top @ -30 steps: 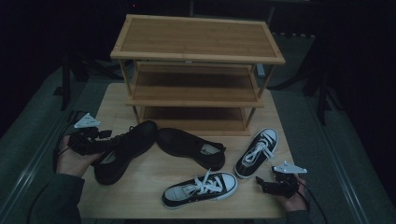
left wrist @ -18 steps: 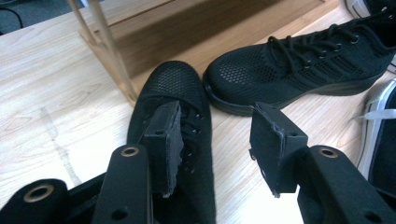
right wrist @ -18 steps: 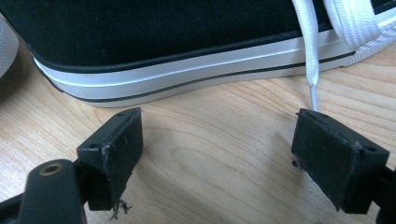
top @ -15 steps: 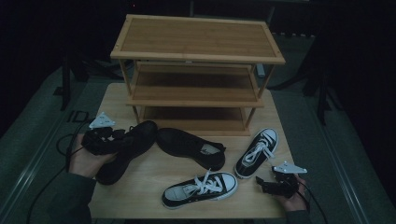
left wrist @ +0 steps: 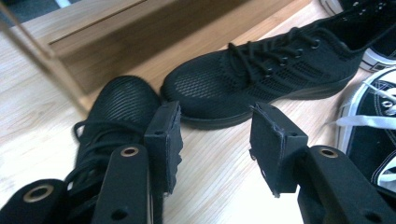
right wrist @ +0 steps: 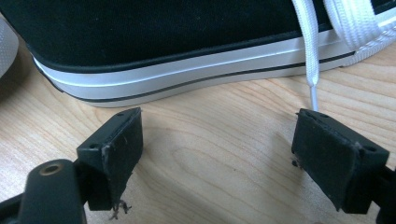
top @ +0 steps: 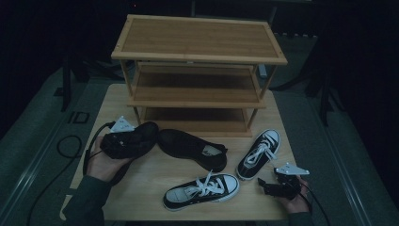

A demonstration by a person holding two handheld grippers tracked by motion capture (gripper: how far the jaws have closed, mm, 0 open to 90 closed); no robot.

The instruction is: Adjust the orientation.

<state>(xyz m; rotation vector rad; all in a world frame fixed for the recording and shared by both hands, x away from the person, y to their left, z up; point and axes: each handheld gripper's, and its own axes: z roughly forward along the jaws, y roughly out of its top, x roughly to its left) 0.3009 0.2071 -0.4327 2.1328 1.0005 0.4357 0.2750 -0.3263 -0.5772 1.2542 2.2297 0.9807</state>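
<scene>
Two black mesh shoes lie in front of the wooden shoe rack (top: 197,52). The left black shoe (left wrist: 116,109) sits under my left gripper (top: 134,141), toe toward the rack. My left gripper (left wrist: 217,144) is open, one jaw over that shoe's laces, with bare table between the pads. The other black shoe (top: 193,148) (left wrist: 261,74) lies just ahead of it. Two black-and-white sneakers rest nearer the front: one (top: 202,190) at centre, one (top: 259,148) to the right. My right gripper (top: 263,184) (right wrist: 217,144) is open, low on the table beside a sneaker's white sole (right wrist: 187,79).
The rack has three shelves and stands on the far half of the wooden table (top: 141,197). A loose white lace (right wrist: 310,60) hangs down near my right gripper's jaw. A black cable (top: 70,146) trails off the table's left side.
My left gripper has moved right and forward, from the table's left edge to over the left black shoe. The right gripper and all the shoes have stayed put.
</scene>
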